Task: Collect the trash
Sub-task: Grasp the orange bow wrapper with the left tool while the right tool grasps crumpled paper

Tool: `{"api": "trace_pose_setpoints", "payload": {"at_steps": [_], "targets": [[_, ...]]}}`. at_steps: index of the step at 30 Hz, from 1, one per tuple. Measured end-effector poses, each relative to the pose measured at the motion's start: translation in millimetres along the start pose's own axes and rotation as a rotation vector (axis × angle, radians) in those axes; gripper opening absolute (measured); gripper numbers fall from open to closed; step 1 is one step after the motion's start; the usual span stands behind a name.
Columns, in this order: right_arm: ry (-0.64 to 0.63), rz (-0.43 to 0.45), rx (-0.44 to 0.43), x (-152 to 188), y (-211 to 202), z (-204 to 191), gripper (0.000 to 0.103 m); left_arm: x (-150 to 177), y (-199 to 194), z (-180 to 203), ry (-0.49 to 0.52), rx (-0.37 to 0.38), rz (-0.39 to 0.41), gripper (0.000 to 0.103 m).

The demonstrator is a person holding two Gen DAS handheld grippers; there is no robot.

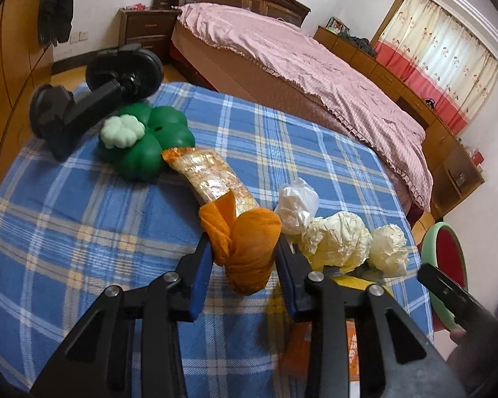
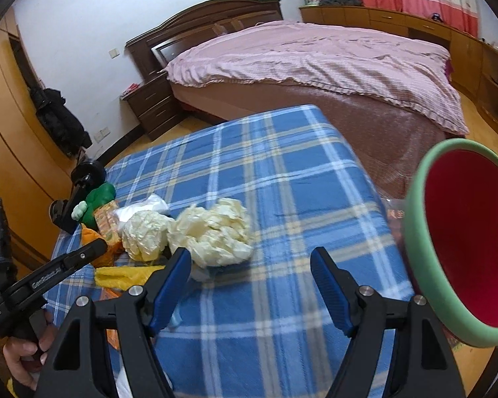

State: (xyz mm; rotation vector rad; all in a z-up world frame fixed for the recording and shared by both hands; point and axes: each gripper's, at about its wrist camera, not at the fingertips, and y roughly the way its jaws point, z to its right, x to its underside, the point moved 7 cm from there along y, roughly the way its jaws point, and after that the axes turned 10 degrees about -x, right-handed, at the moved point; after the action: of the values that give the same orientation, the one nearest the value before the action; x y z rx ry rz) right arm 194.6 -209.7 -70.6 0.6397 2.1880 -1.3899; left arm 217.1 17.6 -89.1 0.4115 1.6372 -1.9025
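Note:
In the left wrist view my left gripper (image 1: 244, 248) is shut on an orange peel (image 1: 245, 248) over the blue plaid table (image 1: 83, 232). Beyond it lie an orange snack wrapper (image 1: 209, 179), a white plastic wad (image 1: 297, 209) and two crumpled cream paper balls (image 1: 338, 238), (image 1: 390, 248). In the right wrist view my right gripper (image 2: 249, 258) is open and empty, its left finger beside the nearer paper ball (image 2: 215, 235). The other paper ball (image 2: 146, 232) lies to its left. A bin with a green rim and red inside (image 2: 461, 242) stands at the right, off the table edge.
A green clover-shaped object (image 1: 146, 139) and a black suction mount (image 1: 93, 99) sit at the table's far left. A yellow wrapper (image 2: 126, 275) lies near the left gripper (image 2: 83, 258). A bed with pink cover (image 2: 315, 63) stands behind the table.

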Motion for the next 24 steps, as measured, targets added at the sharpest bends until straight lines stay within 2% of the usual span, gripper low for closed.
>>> {"api": "trace_pose_setpoints", "payload": {"at_steps": [10,11,13,18,21,24], "targets": [[-0.008,-0.044,-0.038,-5,36,-14,0.076,2,-8,-3,0.004,-0.009,0.012,0.037],[-0.004,-0.047,-0.041,-4,38,-13,0.073,3,-9,-2,0.006,-0.007,0.013,0.037],[0.003,-0.057,-0.056,-2,41,-13,0.058,3,-11,0,0.011,-0.004,0.015,0.037],[0.003,-0.046,-0.064,-1,33,-12,0.046,3,-18,7,0.021,0.009,0.025,0.037],[0.005,-0.021,-0.060,-2,23,-10,0.033,4,-26,11,0.032,0.020,0.036,0.037],[0.007,0.012,-0.061,-3,11,-9,0.031,4,-35,15,0.040,0.033,0.050,0.037]]}}
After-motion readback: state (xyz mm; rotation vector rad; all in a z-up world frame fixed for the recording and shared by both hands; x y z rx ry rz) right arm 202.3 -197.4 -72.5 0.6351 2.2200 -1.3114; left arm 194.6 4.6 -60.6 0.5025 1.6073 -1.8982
